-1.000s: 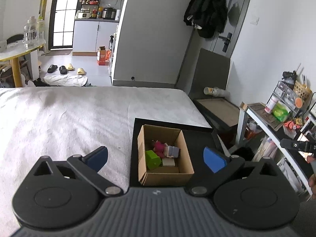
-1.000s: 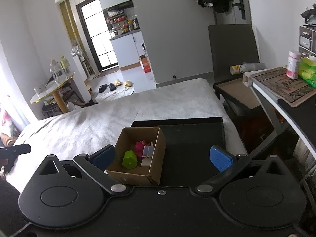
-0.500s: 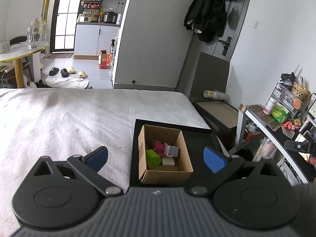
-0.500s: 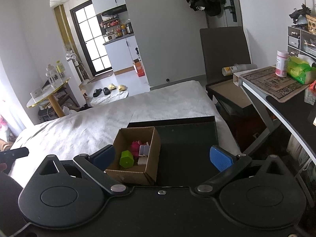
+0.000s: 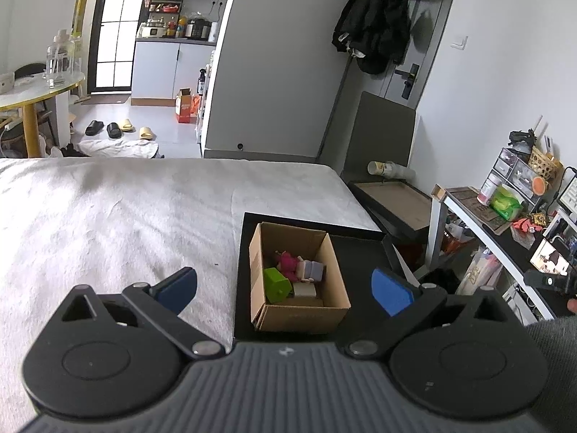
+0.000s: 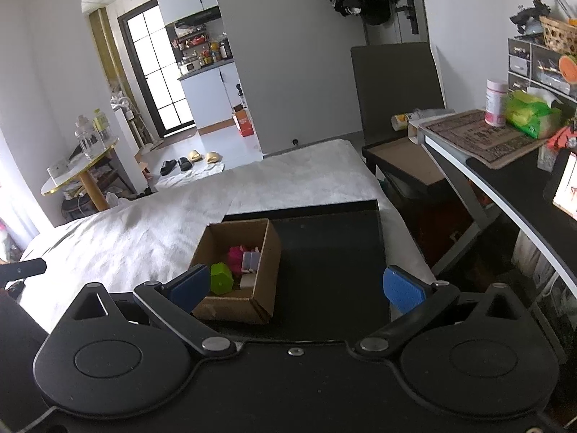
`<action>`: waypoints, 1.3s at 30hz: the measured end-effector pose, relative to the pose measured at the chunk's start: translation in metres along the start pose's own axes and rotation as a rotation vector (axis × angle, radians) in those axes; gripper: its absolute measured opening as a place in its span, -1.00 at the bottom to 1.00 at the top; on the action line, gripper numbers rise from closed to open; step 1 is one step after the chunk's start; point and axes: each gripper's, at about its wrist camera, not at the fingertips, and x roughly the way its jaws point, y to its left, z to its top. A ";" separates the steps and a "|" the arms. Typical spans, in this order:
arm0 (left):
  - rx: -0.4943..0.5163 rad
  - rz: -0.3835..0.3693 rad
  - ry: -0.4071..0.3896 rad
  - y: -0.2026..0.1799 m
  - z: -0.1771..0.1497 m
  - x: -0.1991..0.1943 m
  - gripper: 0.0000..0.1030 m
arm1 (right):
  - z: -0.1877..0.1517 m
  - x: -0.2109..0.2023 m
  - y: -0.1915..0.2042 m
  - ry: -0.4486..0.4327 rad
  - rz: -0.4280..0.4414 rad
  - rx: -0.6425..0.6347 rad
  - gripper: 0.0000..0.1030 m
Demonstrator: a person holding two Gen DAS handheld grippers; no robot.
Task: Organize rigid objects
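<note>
An open cardboard box [image 5: 333, 278] stands on a black tray [image 5: 364, 249] on the bed. Inside lie a green block [image 5: 276, 284], a pink toy [image 5: 287, 262], a grey-purple block [image 5: 313, 270] and a beige block [image 5: 304, 289]. My left gripper [image 5: 285, 288] is open and empty, held above and short of the box. In the right wrist view the box [image 6: 268, 263] sits left of centre on the tray [image 6: 331, 252], with the green block [image 6: 221, 278] showing. My right gripper [image 6: 297, 287] is open and empty, above the tray's near edge.
The white bedspread [image 5: 108, 223] stretches left and back. A desk [image 6: 505, 176] with a green pack, jar and drawers stands to the right. A dark chair [image 6: 396, 83] and a flat framed board [image 5: 393, 200] stand beyond the bed. A round table [image 6: 79, 166] stands far left.
Both grippers have drawn back and risen a little, so the box looks slightly smaller and farther. Both stay open and empty. The box's contents have not moved.
</note>
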 end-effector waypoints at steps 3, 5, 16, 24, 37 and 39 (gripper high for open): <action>0.002 -0.002 0.005 0.000 0.000 0.003 0.99 | -0.004 0.000 -0.003 0.009 -0.009 0.002 1.00; 0.006 0.012 0.017 -0.001 0.000 0.005 0.99 | -0.006 0.000 -0.003 0.009 -0.009 0.003 1.00; -0.016 0.012 0.013 0.005 -0.003 0.002 0.99 | -0.007 0.000 -0.002 0.001 -0.022 -0.010 1.00; -0.015 0.014 0.008 0.004 -0.003 0.002 0.99 | -0.007 0.001 0.000 0.000 -0.028 -0.025 1.00; -0.023 0.012 0.008 0.006 -0.003 0.002 0.99 | -0.008 0.001 -0.001 -0.001 -0.034 -0.025 1.00; -0.023 0.013 0.007 0.006 -0.003 0.002 0.99 | -0.008 0.001 -0.001 -0.001 -0.035 -0.025 1.00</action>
